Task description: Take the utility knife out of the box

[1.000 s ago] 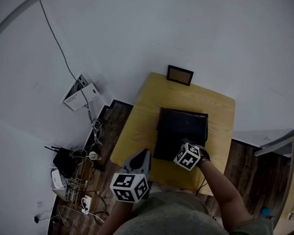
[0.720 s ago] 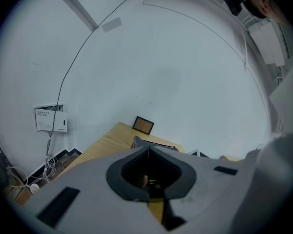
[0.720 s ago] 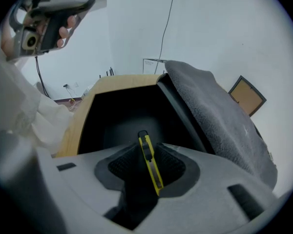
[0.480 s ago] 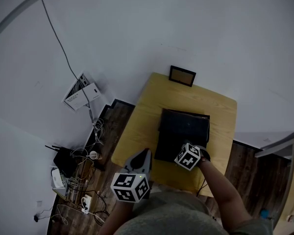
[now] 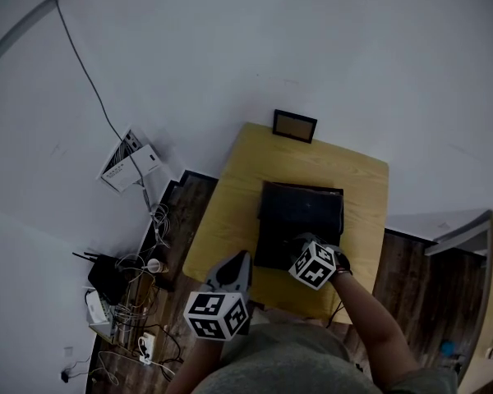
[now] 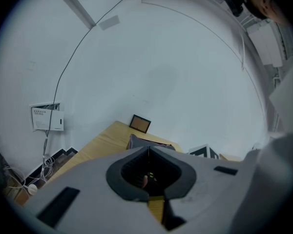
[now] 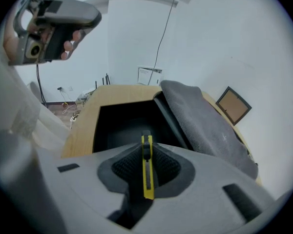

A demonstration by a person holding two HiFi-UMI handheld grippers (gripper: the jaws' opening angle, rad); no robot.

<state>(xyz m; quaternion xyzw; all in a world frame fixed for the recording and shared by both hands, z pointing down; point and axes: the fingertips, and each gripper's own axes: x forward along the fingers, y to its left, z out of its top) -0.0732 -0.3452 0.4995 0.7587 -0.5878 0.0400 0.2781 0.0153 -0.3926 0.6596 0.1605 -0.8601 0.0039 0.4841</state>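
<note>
the left gripper point(image 6: 148, 148) is held at the near edge of the yellow wooden table point(image 5: 361, 187), its jaws pressed together with nothing gripped. just beyond it, the right gripper point(image 7: 146, 147) is tipped down over the open black box point(image 7: 119, 126); its jaws are closing, and the yellow utility knife point(image 7: 147, 174) is pinched edge-on between the pads, its tip seen against the box's dark inside. a grey cover point(image 7: 205, 126) is folded back along the box's far side. a small picture frame point(image 5: 295, 126) is propped where the table's far edge meets the white wall.
</note>
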